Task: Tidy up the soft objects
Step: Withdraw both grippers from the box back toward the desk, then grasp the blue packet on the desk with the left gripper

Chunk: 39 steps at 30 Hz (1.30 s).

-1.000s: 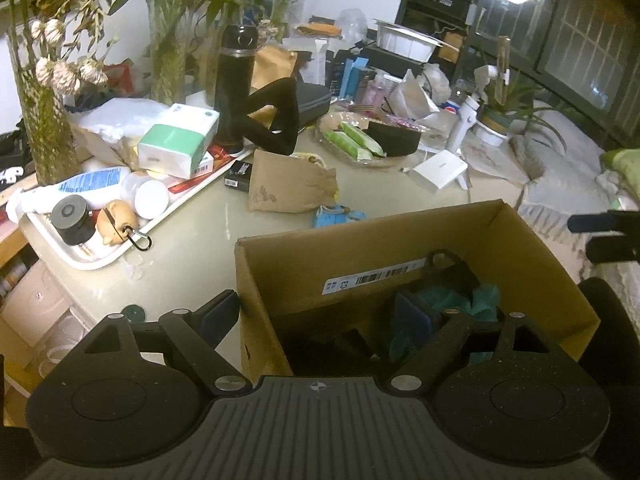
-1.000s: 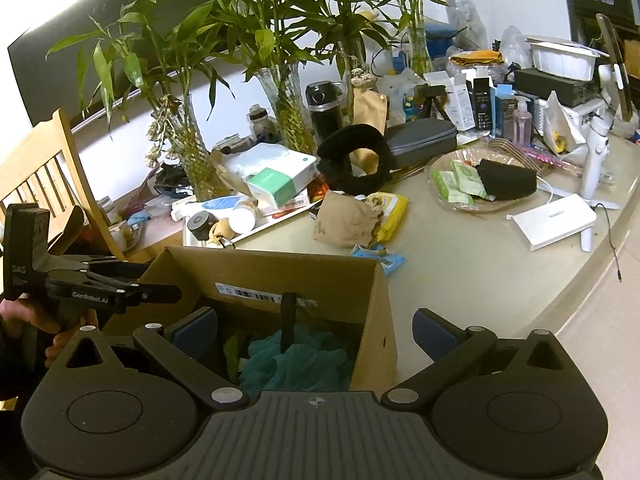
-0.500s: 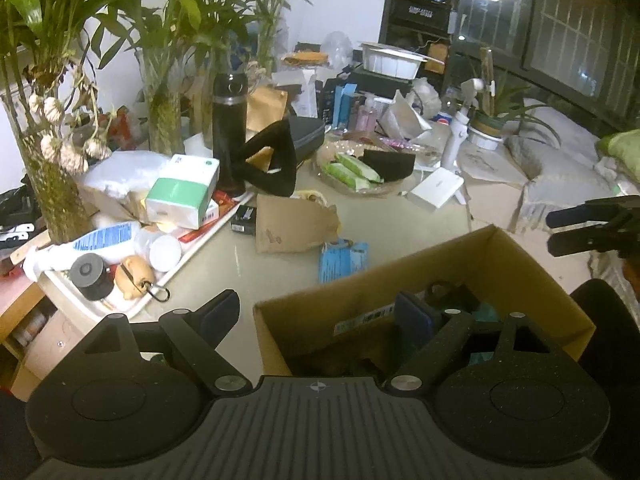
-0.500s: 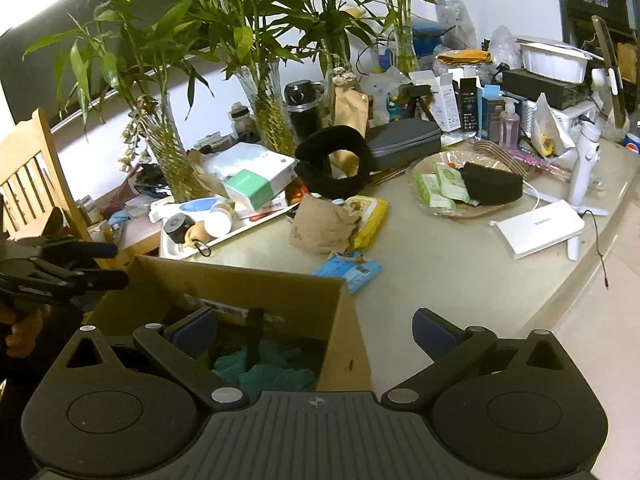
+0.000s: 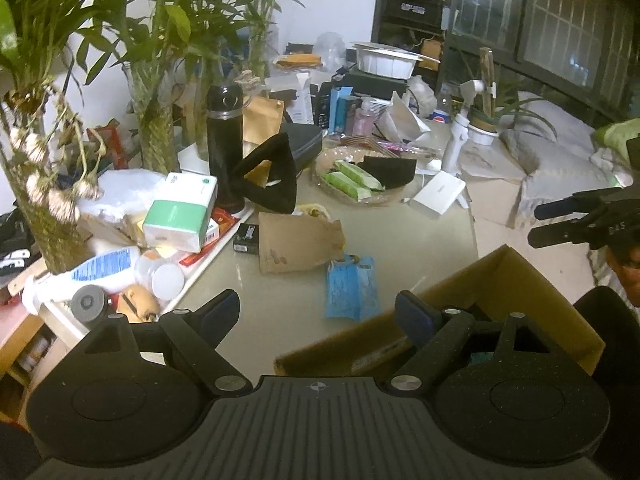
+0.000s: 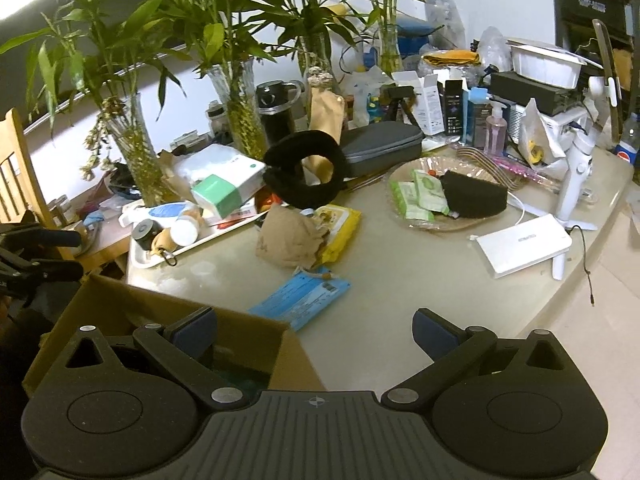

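Both jaws spread wide and empty: left hand-held gripper (image 5: pixel 316 312) over the near edge of the cardboard box (image 5: pixel 520 280), right hand-held gripper (image 6: pixel 314 330) over the box's right corner and bare counter (image 6: pixel 420 280).

Nearest loose soft things, ahead of both: a flat blue packet (image 6: pixel 300 300) just past the box, then a crumpled brown paper bag (image 6: pixel 290 236) leaning on a yellow wipes pack (image 6: pixel 340 228). Further back, a black neck pillow (image 6: pixel 306 172) propped upright against a dark flask (image 5: pixel 224 140). To the right of the pillow, a black pouch (image 6: pixel 472 196) and 2 green packs (image 6: pixel 420 196) in a shallow dish.

Likely handling: all light and yielding. Blue packet thin and slick, lying flat, so best pinched at a raised edge. Paper bag crushable, easiest by its bunched top. Pillow springy, best gripped across 1 arm of its ring; may nudge the flask.

Counter smooth, pale, glossy, heavily cluttered. Vases of bamboo at the far left, a tray (image 5: pixel 192 280) of bottles, a white box (image 6: pixel 524 248) and cable to the right. Dim room, dark shelving behind.
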Motion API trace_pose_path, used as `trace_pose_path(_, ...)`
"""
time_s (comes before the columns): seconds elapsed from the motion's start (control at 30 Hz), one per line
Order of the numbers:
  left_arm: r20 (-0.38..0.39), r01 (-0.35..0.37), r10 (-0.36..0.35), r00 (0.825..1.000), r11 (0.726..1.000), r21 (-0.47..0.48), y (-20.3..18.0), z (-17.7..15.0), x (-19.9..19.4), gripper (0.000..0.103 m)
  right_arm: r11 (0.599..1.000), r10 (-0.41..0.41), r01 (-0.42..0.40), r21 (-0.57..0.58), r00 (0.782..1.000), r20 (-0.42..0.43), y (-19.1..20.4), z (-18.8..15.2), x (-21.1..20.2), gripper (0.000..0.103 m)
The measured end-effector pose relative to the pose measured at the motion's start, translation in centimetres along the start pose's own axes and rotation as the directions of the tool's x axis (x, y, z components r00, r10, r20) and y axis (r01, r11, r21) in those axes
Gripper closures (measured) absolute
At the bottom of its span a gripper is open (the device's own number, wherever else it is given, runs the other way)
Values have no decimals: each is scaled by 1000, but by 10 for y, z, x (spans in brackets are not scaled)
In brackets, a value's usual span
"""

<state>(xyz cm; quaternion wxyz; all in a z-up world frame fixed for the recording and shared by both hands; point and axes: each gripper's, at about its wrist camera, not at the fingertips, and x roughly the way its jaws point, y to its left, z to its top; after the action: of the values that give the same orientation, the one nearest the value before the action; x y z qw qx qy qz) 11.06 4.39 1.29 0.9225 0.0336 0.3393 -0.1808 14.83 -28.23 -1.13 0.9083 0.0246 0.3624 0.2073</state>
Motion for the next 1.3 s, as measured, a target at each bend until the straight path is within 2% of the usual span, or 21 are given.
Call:
trace_pose_path(0.2, -39, 23, -23, 999, 1000, 16, 11, 15, 18, 17, 999, -34, 34, 21, 999, 6, -12, 3, 14, 0)
trace_pose_path(0.4, -84, 43, -36, 996, 995, 89, 13, 30, 40, 17, 995, -94, 94, 37, 995, 12, -27, 5, 33, 0)
trace_pose_path(0.57, -121, 74, -57, 991, 986, 147, 15, 39, 62, 17, 992, -105, 103, 70, 994, 23, -41, 6, 48, 0)
trace_pose_path(0.7, -167, 114, -84, 982, 977, 181, 16, 45, 84, 17, 990, -111, 108, 96, 993, 33, -51, 3, 61, 0)
trace_pose_path(0.83, -232, 133, -83, 969, 969, 210, 13, 55, 107, 17, 986, -126, 120, 118, 991, 38, -61, -1, 73, 0)
trace_pose_path(1.0, -318, 142, -44, 947, 946, 293, -6, 71, 142, 17, 978, -151, 142, 153, 988, 46, -71, -7, 85, 0)
trace_pose_path(1.1, -382, 157, -35, 924, 943, 293, -15, 77, 163, 17, 975, -165, 156, 157, 985, 50, -75, -11, 90, 0)
trace_pose_path(1.3, -531, 160, -5, 847, 956, 245, -33, 79, 217, 17, 973, -189, 180, 147, 981, 44, -78, -18, 97, 0)
